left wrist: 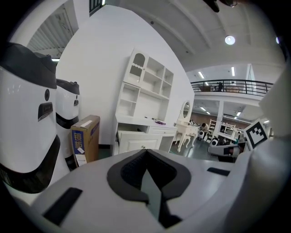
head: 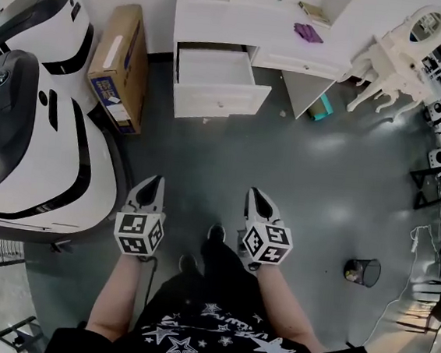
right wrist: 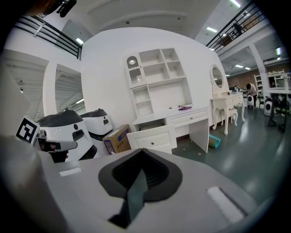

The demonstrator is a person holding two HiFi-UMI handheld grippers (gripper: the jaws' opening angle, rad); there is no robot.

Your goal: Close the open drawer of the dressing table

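Observation:
The white dressing table [head: 295,60] stands against the far wall, and its left drawer [head: 219,81] is pulled out over the grey floor. The drawer's front [left wrist: 136,142] faces me, also in the right gripper view [right wrist: 152,140]. Both grippers are held low in front of the person, well short of the drawer. The left gripper [head: 153,182] points toward it with jaws together and nothing in them [left wrist: 146,151]. My right gripper [head: 255,193] is likewise shut and empty [right wrist: 142,150]. The drawer's inside looks empty.
Two big white-and-black machines [head: 30,128] fill the left side. A cardboard box [head: 121,67] leans beside the drawer. A purple item [head: 308,32] lies on the tabletop. A second small mirrored table [head: 397,57] stands at right, a black bin [head: 362,270] on the floor.

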